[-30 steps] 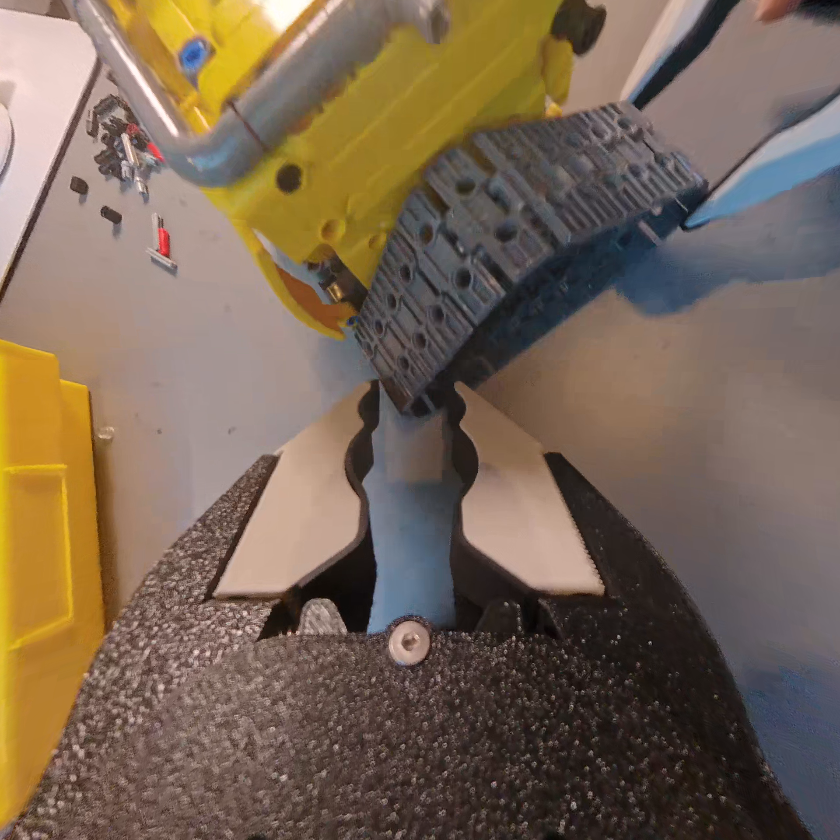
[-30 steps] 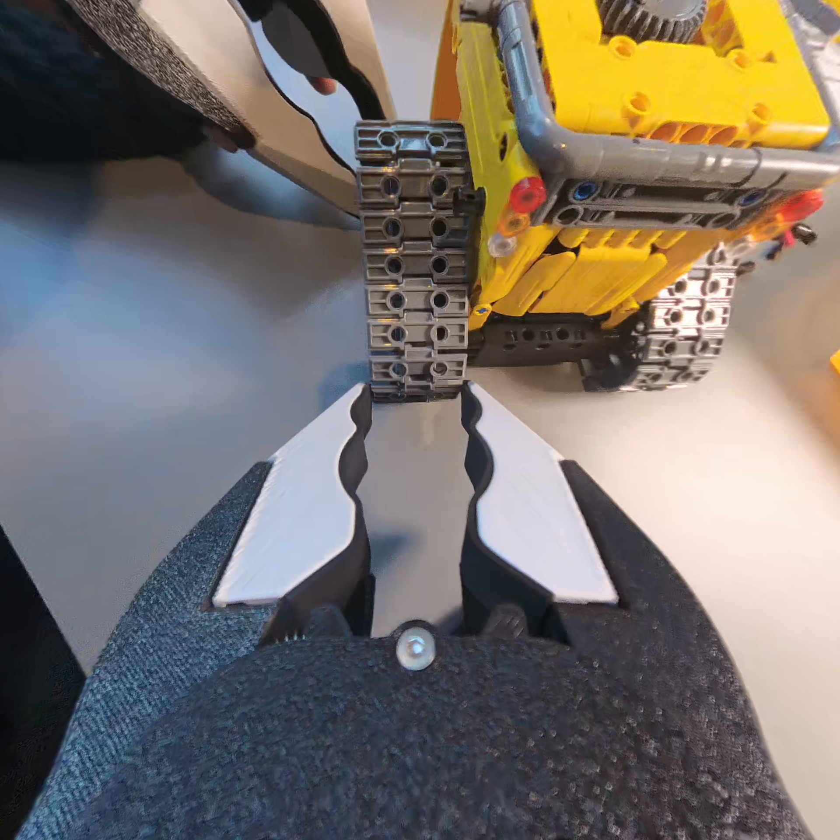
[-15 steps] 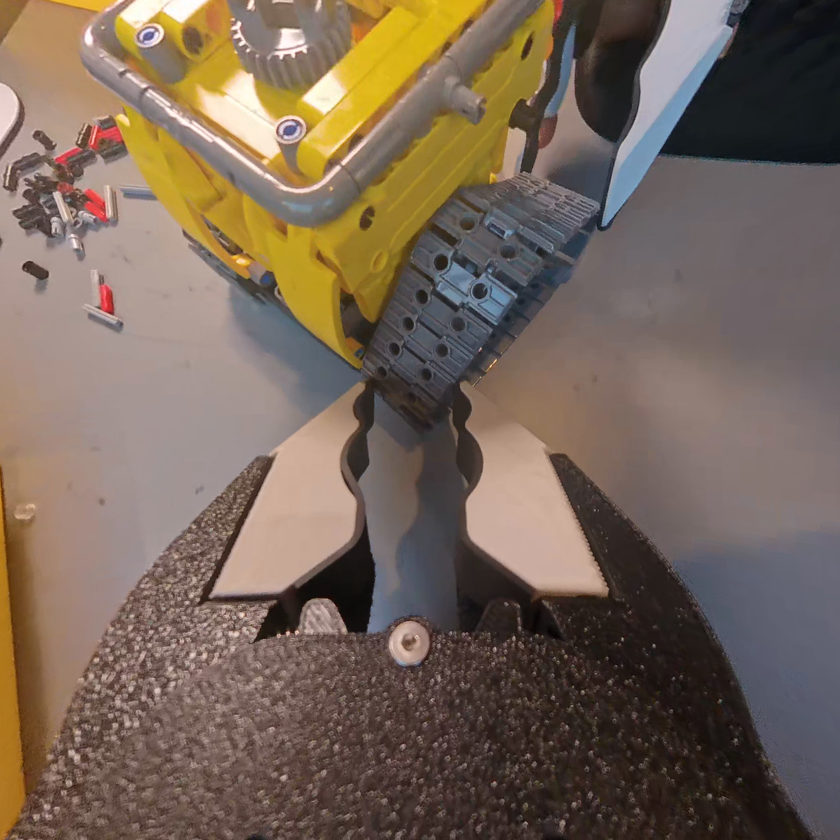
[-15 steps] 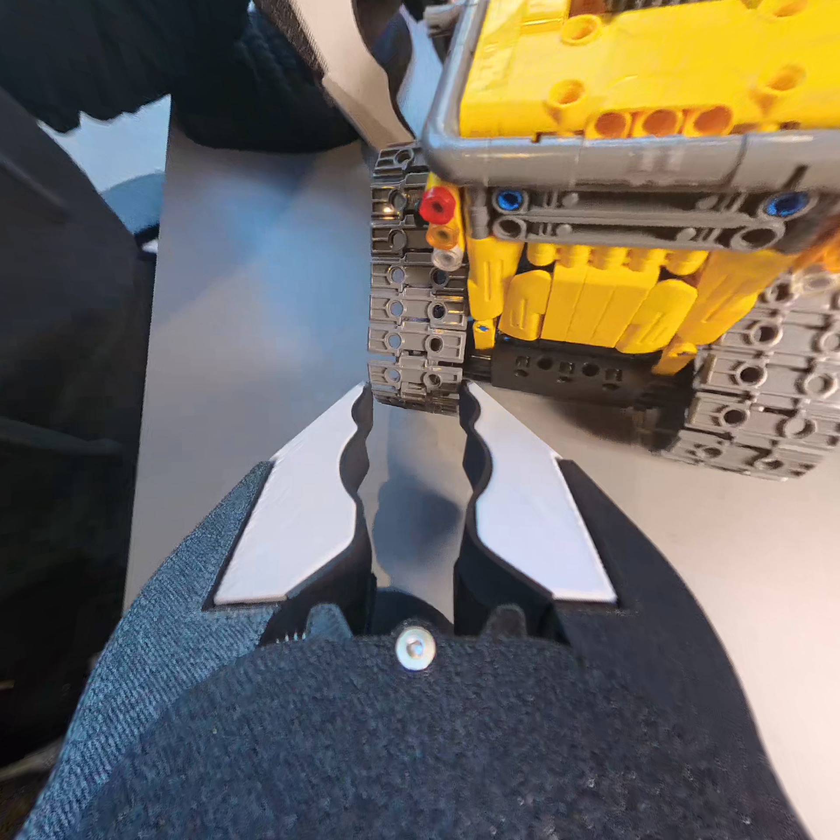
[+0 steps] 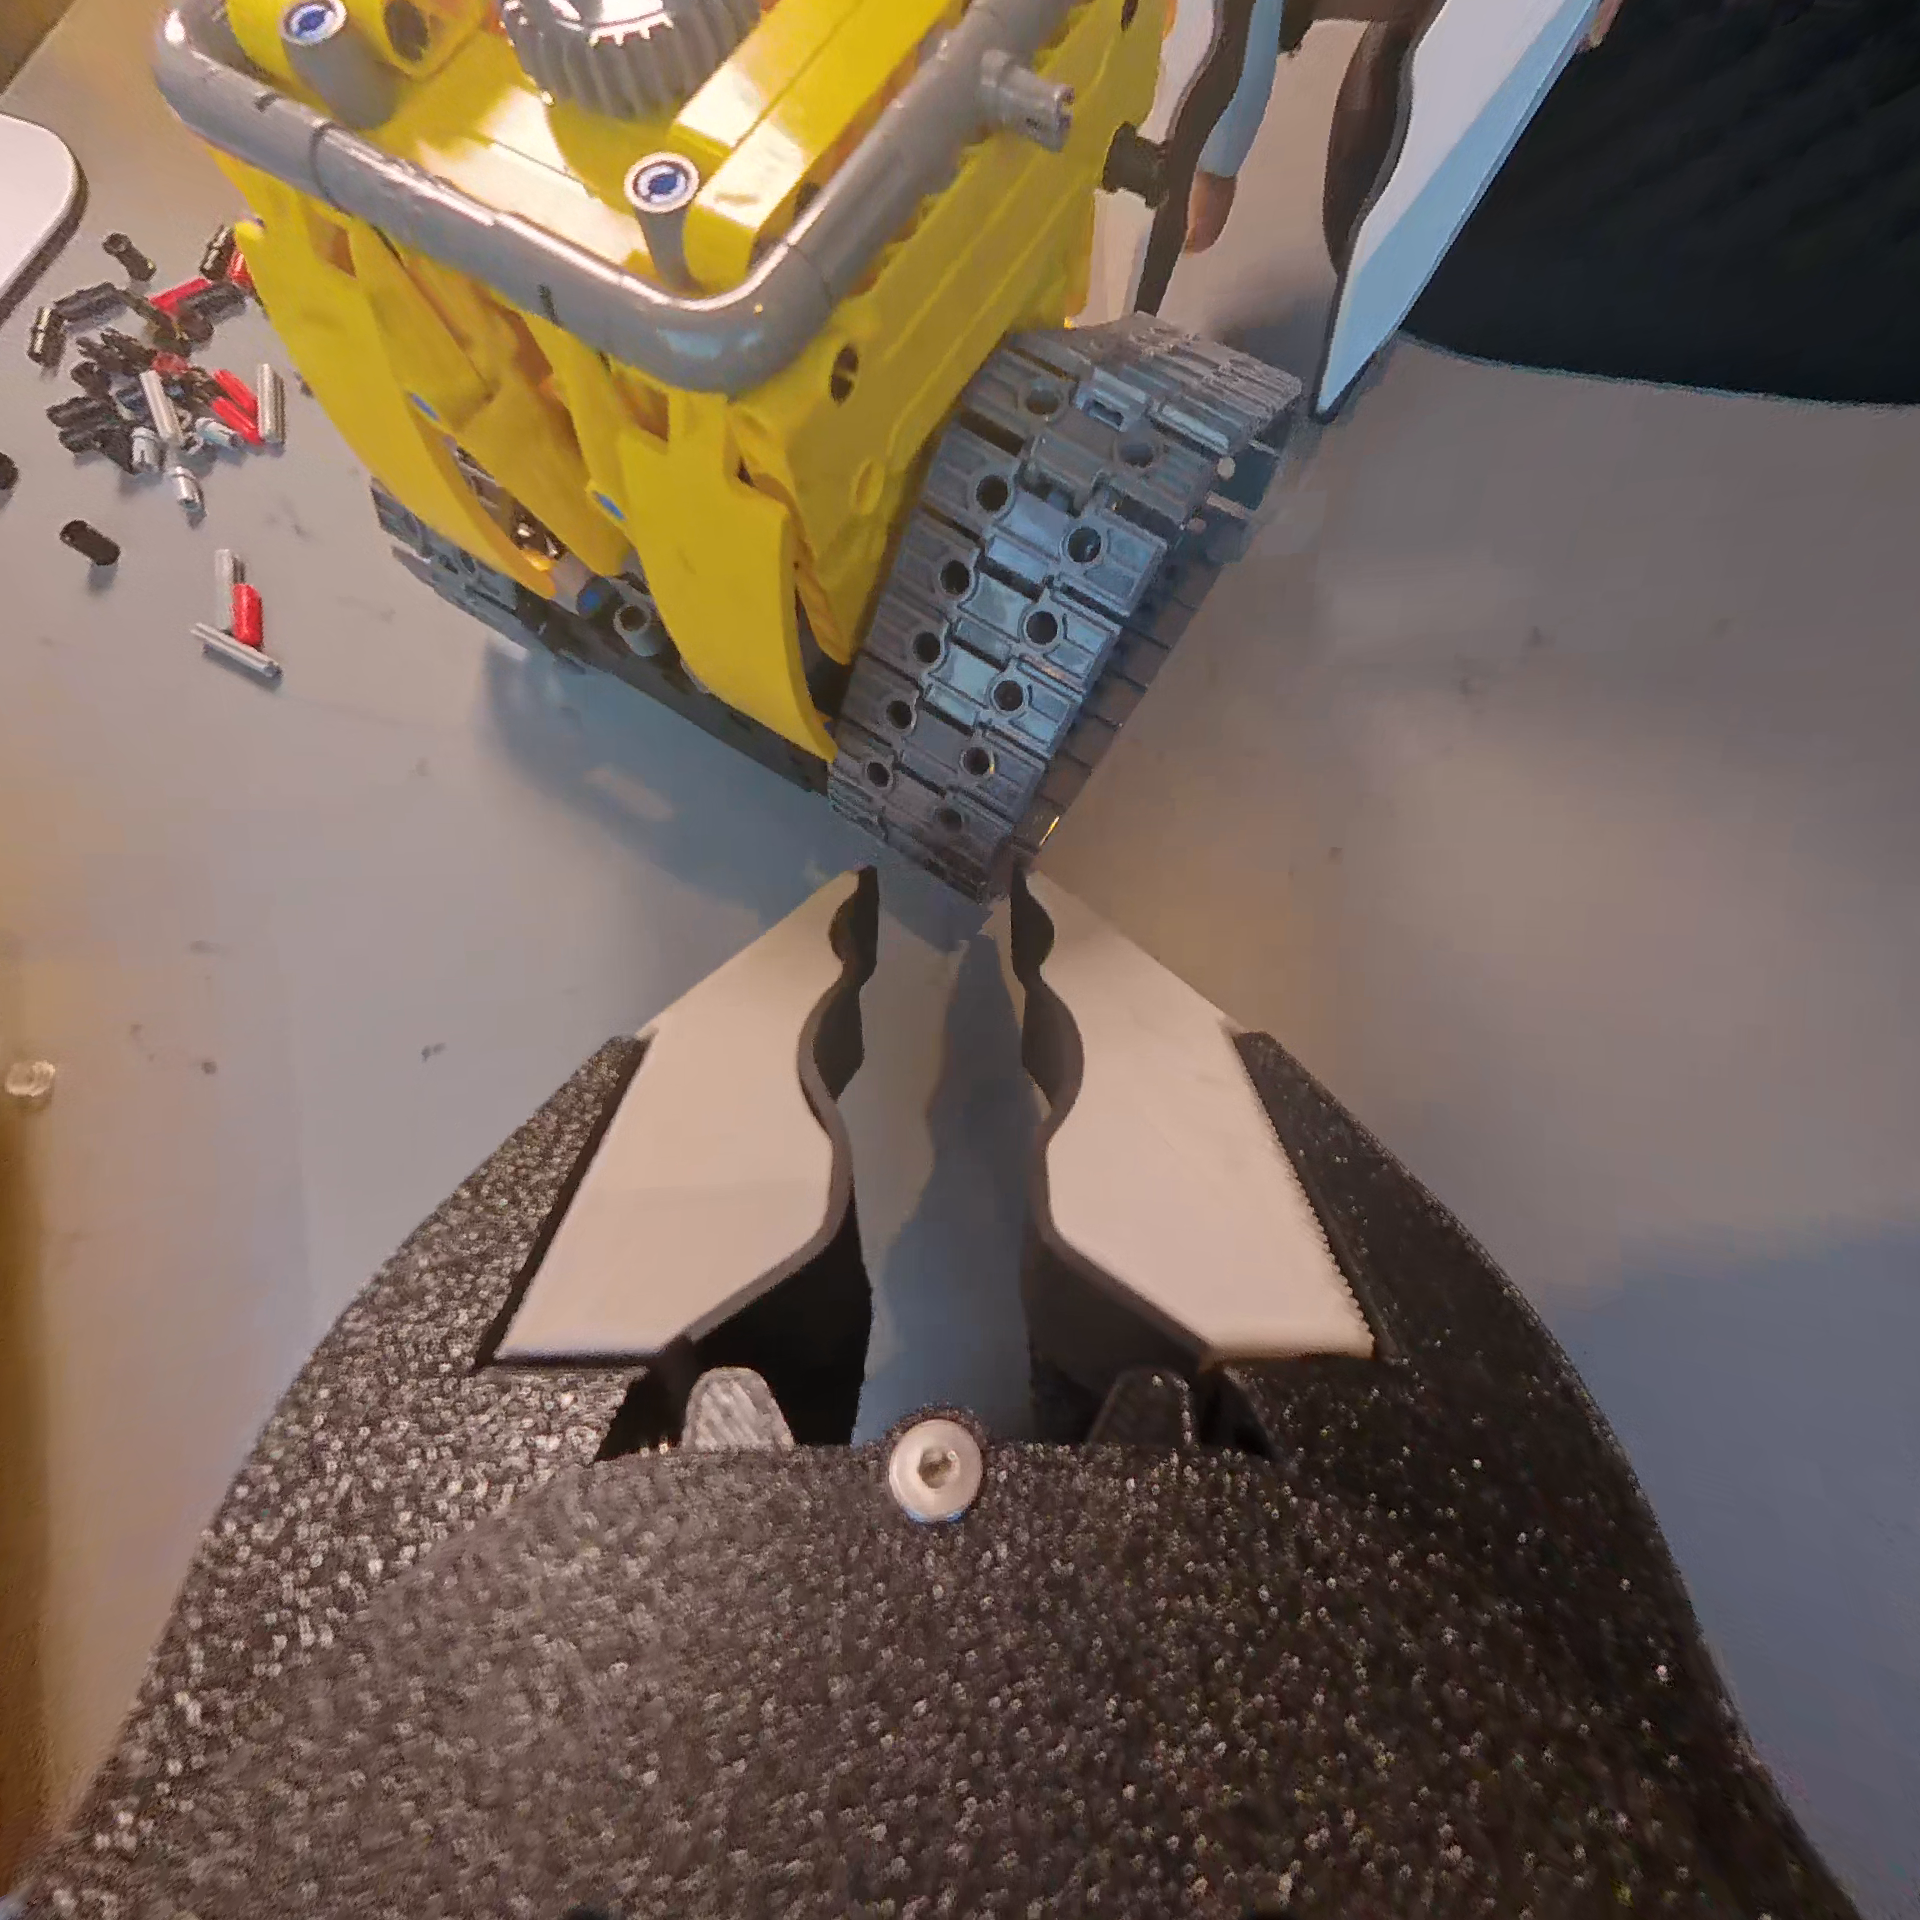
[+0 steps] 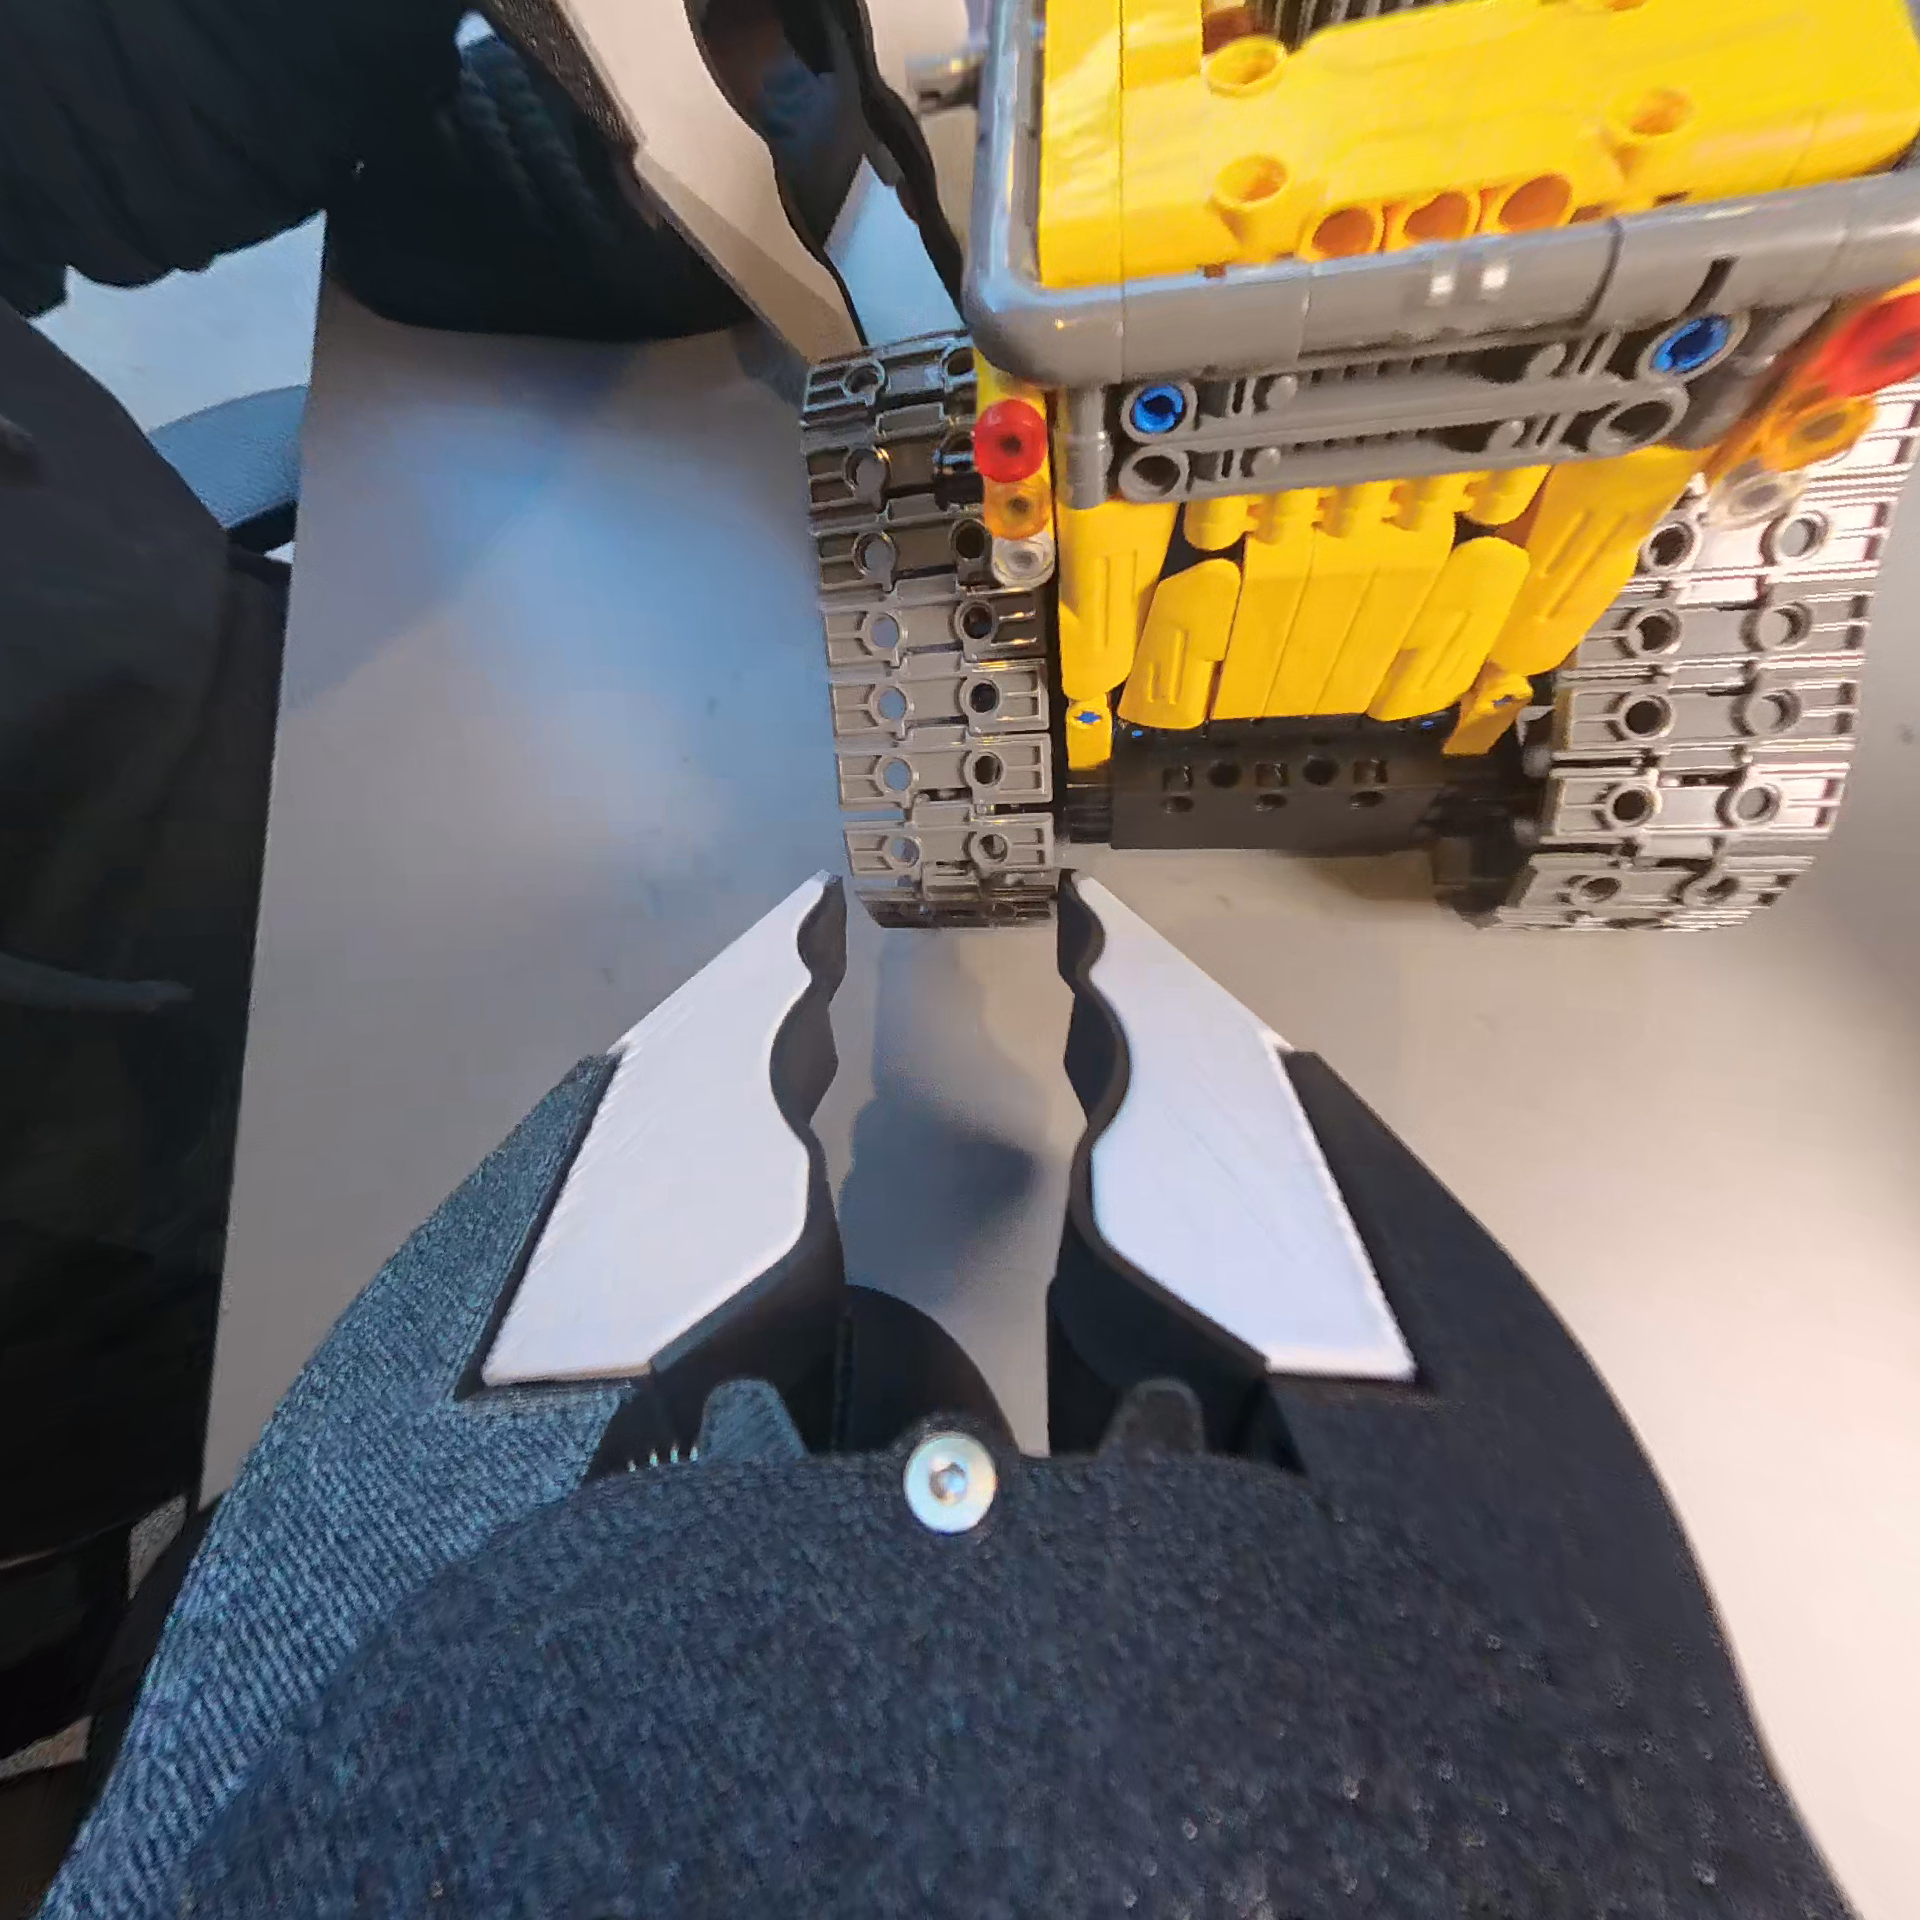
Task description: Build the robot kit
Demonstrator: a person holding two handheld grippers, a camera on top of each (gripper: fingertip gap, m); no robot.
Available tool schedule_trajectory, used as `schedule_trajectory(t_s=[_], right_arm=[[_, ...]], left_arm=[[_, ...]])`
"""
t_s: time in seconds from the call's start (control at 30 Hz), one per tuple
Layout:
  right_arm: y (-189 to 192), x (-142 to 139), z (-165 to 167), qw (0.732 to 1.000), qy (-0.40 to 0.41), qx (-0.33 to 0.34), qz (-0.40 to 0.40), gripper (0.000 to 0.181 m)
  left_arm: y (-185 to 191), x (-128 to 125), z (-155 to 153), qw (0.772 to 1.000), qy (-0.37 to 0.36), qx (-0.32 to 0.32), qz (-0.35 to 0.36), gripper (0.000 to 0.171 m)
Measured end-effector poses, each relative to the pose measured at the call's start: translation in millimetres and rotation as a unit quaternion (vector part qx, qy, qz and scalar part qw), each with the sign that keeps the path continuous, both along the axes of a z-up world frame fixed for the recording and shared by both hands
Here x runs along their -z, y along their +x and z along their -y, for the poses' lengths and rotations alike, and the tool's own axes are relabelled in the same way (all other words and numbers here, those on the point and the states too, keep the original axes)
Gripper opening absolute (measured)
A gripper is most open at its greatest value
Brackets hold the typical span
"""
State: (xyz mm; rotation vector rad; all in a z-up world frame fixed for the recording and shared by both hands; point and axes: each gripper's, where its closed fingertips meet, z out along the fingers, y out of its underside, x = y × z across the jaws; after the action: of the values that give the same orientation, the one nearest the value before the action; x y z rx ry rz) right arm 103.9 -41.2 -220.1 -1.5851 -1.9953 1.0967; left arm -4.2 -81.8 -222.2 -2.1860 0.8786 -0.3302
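A yellow brick-built tracked vehicle (image 5: 644, 416) with a grey rail stands on the grey table (image 5: 312, 935). My left gripper (image 5: 938, 883) is shut on the near end of its grey track (image 5: 997, 644). My right gripper (image 6: 951, 883) is shut on the other end of the same track (image 6: 935, 675). The vehicle body (image 6: 1351, 156) rises just right of it, and a second track (image 6: 1704, 707) shows farther right. Each gripper shows in the other's view beyond the track: the right one (image 5: 1423, 187) and the left one (image 6: 717, 177).
Several loose small black, red and grey pieces (image 5: 156, 395) lie on the table left of the vehicle. A white object (image 5: 31, 208) sits at the far left. A person's dark sleeve (image 6: 156, 727) hangs beside the table's left edge (image 6: 281, 727). About 12 cm separates my left fingertips from my right. Left tips and right tips are each some 35 cm from the white object (image 5: 31, 208).
The vehicle was tilted and close to the left camera; now it stands level on the table. Both grippers have kept hold of the track's ends.
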Motion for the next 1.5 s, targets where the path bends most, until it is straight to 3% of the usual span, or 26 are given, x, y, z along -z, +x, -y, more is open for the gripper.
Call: schedule_trajectory(t_s=[0.3,0.43,0.6,0.87,1.07,1.5], right_arm=[[-3.6,-7.7,2.0,0.997,0.058,0.053,-0.011,0.058],[-9.8,-3.5,-0.4,0.994,0.083,0.076,-0.003,0.040],[-8.7,-16.9,-2.0,0.996,0.009,0.087,0.008,0.040],[-16.5,-84.0,-25.9,0.974,-0.199,0.102,-0.036,0.039],[-23.3,-91.5,-38.2,0.958,-0.264,0.103,-0.039,0.039],[-25.2,-86.7,-32.2,0.966,-0.235,0.088,-0.065,0.039]], left_arm=[[1.2,14.5,1.5,1.000,-0.008,-0.023,-0.005,0.025],[5.8,18.6,-3.7,0.999,-0.014,-0.028,-0.009,0.013],[9.0,3.1,-0.9,0.997,-0.049,-0.031,0.047,0.011],[12.9,-73.1,-5.6,0.966,-0.074,-0.016,0.248,0.012],[7.1,-84.1,-16.4,0.952,-0.089,-0.021,0.291,0.013],[5.3,-77.2,-13.4,0.948,-0.079,-0.012,0.309,0.013]])
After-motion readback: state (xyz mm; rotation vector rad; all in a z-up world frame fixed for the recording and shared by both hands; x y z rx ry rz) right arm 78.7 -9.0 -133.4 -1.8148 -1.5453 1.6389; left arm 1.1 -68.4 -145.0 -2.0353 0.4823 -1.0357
